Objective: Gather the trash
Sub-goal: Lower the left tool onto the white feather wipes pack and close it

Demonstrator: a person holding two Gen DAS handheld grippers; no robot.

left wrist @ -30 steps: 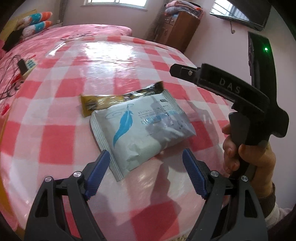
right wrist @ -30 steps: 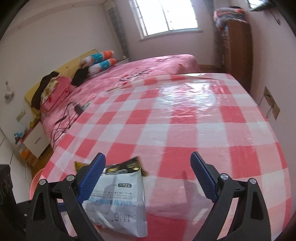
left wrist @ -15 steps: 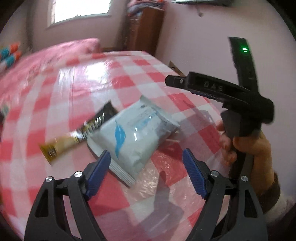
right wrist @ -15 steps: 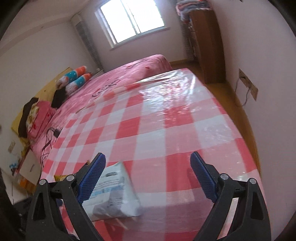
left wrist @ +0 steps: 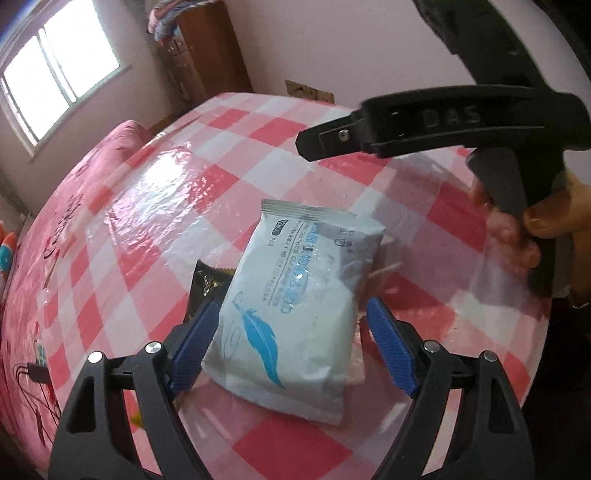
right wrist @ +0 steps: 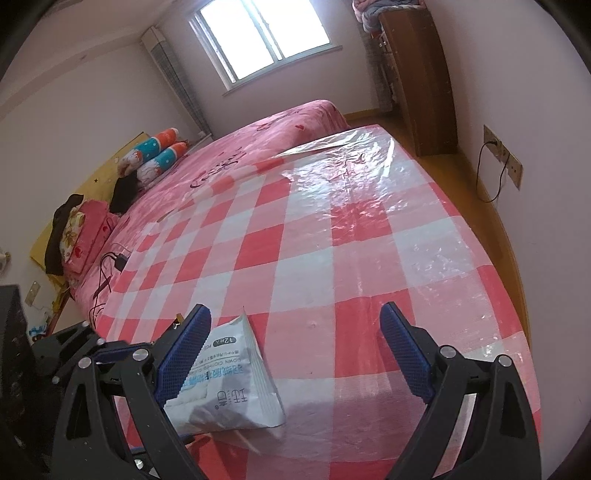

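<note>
The left gripper (left wrist: 291, 343) stands wide, its blue pads on either side of the near end of a pale wipes packet (left wrist: 295, 310) without pressing on it; its jaws have just been opening a little further, with the packet between them. The right gripper (right wrist: 295, 354) is also spread wide, with bare checked cloth between its pads and the packet just beside its left pad.

Only the left wrist view shows the dark snack wrapper (left wrist: 207, 288) tucked under the packet's left edge — in the right wrist view only a small bit of it peeks out behind the pad, too little to make out. That view also shows the right gripper's black body from the side, with a hand (left wrist: 532, 229) on its handle.

The packet lies flat on the red-and-white checked plastic cloth (right wrist: 332, 236), its long axis running away from the left gripper, the crimped end farthest and the blue feather print nearest.

Beyond the cloth are the pink bedspread (right wrist: 258, 147), a bolster pillow (right wrist: 155, 155), a black charger with cable (right wrist: 118, 262), a wooden cabinet (right wrist: 421, 74) and a window (right wrist: 258, 33).
</note>
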